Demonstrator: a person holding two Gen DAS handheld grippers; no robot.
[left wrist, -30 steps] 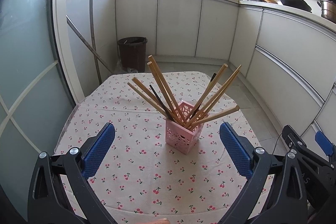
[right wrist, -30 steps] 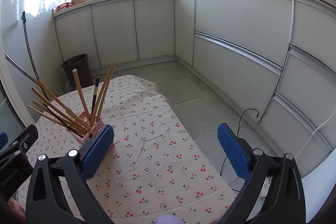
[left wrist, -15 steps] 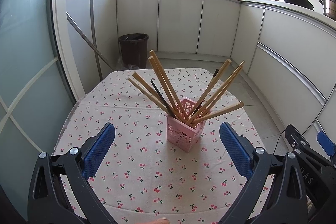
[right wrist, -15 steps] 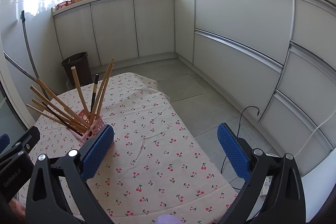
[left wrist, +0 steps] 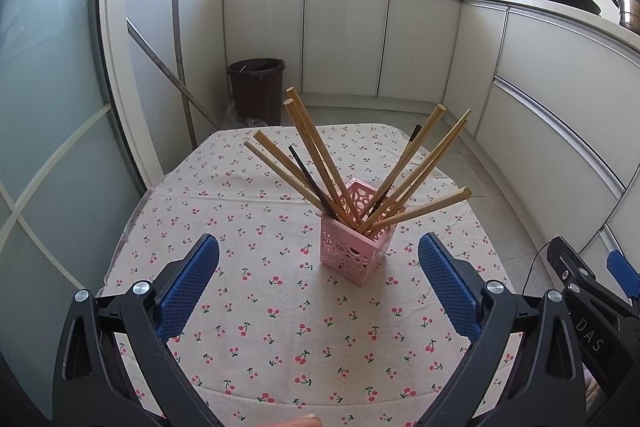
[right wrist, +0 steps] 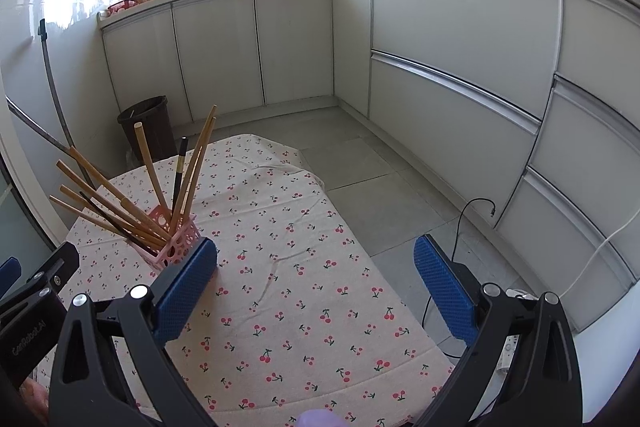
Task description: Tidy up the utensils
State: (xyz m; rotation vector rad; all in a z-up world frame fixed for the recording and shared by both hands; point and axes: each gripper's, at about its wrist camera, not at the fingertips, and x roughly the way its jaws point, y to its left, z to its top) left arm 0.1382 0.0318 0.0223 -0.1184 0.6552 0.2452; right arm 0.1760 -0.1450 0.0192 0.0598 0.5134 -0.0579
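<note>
We hold the left hand-held gripper (left wrist: 319,281) and right hand-held gripper (right wrist: 315,285) spread apart, gripping nothing. The pink holder (left wrist: 354,241) stands mid-bench (left wrist: 248,307), its chopsticks (left wrist: 316,155) fanning upward and outward; perhaps two are black.

A pink perforated plastic holder (left wrist: 354,241) stands on the cherry-print cloth-covered counter (left wrist: 280,327), ahead of the left claw (left wrist: 319,287) and between its two spread fingers, apart from both. Wooden and black chopsticks (left wrist: 316,155) stand in the holder, fanning out to either side. From the right claw (right wrist: 315,291), the holder sits ahead and left, just behind the left finger (right wrist: 184,291), with a dark round bin (right wrist: 146,125) on the floor beyond the counter.
</note>
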